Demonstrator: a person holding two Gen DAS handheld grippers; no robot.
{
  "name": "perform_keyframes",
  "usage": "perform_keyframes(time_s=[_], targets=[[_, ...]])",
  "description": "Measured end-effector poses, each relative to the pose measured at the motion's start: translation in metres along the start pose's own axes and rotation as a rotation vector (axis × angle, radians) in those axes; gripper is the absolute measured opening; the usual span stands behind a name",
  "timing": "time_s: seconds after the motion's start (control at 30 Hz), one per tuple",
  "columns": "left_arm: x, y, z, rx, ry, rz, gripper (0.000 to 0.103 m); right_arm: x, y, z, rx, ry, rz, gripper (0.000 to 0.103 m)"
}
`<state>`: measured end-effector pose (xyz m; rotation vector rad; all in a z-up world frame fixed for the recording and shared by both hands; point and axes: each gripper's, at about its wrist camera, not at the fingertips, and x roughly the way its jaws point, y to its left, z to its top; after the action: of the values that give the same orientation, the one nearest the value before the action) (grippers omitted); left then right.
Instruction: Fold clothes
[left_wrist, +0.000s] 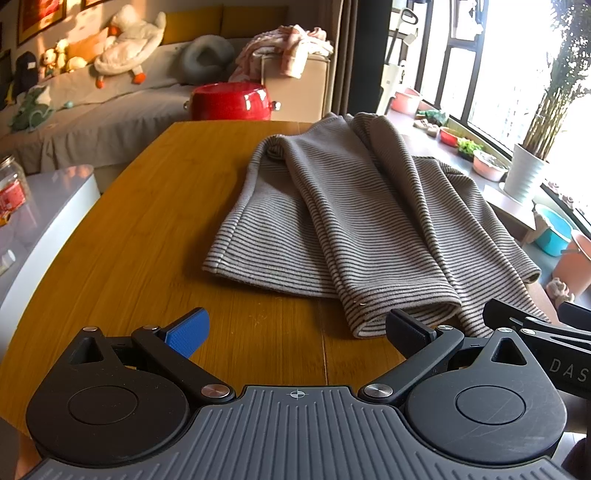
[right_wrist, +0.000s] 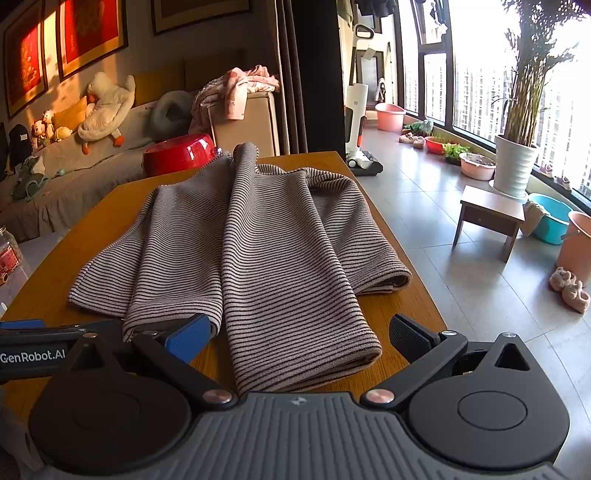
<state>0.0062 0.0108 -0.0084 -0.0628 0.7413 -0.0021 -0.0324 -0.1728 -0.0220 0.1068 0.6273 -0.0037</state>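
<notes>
A grey striped garment (left_wrist: 332, 214) lies on the wooden table (left_wrist: 147, 221), its sleeves laid lengthwise over the body. My left gripper (left_wrist: 295, 332) is open and empty, just in front of the near cuff of one sleeve. In the right wrist view the same garment (right_wrist: 258, 240) stretches away from me. My right gripper (right_wrist: 301, 336) is open, its jaws on either side of the near sleeve end, not closed on it. The left gripper's body shows at the left edge of the right wrist view (right_wrist: 33, 354).
A red basin (left_wrist: 231, 101) stands past the table's far edge. Behind it are a sofa with soft toys (left_wrist: 122, 48) and a box with pink clothes (left_wrist: 288, 48). A low stool (right_wrist: 489, 218), buckets and a potted plant (right_wrist: 515, 166) stand on the floor at right.
</notes>
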Motion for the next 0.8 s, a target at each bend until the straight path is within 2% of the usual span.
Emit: perform_keyframes(time_s=[0.8], targets=[[0.0062, 0.0004, -0.0039, 0.002, 0.016, 0.002, 0.103, 0.0099, -0.0021, -0.0002, 0.002, 0.023, -0.002, 0.103]])
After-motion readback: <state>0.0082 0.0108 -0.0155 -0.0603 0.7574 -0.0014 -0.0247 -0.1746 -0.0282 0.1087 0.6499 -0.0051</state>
